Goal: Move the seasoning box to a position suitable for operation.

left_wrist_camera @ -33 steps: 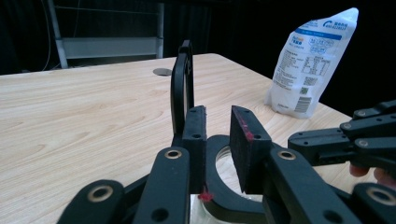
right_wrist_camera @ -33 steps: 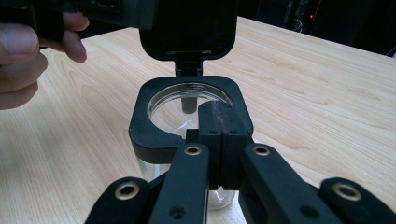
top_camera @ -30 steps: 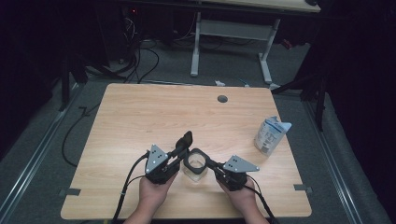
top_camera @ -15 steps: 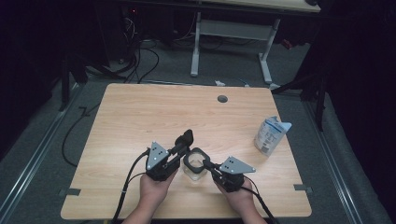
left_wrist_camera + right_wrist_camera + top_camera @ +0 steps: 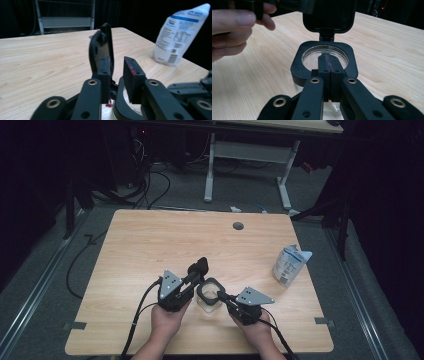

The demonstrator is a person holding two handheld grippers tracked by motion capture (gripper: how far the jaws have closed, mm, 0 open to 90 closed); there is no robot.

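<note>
Standing well right of the jar point(image 5: 210, 292): a pouch point(image 5: 290, 265); right jaws clenched, left parted.

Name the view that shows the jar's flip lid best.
Right gripper view: the flip lid stands open above the jar's round mouth, facing the camera. The left gripper view shows it edge-on; the high view shows it small.
</note>
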